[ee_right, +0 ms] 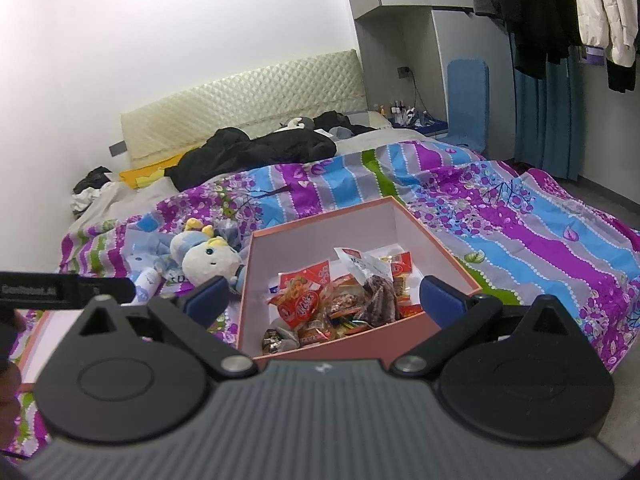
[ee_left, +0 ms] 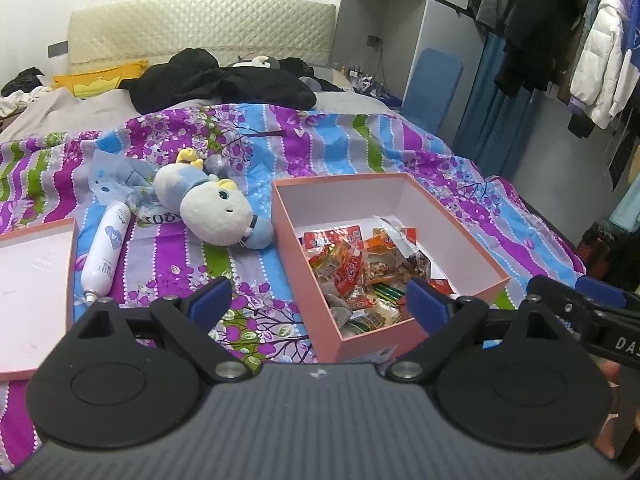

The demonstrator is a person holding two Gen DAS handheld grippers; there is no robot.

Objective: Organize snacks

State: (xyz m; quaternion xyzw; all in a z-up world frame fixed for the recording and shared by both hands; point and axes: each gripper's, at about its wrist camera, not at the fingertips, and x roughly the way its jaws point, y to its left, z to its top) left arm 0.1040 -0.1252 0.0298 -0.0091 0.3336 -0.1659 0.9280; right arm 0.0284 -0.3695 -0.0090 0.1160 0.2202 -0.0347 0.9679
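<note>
Since the snacks [ee_right: 340, 304] already lie heaped inside the pink box [ee_right: 440, 256], both pairs of tongs hang spread and empty, probably because nothing loose remains to carry. The box sits on the bed [ee_left: 460, 184] just ahead of the right tongs [ee_right: 322, 294], and ahead and right of the left tongs [ee_left: 318, 300]. Its lid [ee_left: 36, 280] lies upturned to their left, likely the next thing needed. A plush toy [ee_left: 212, 208] rests between lid and box.
</note>
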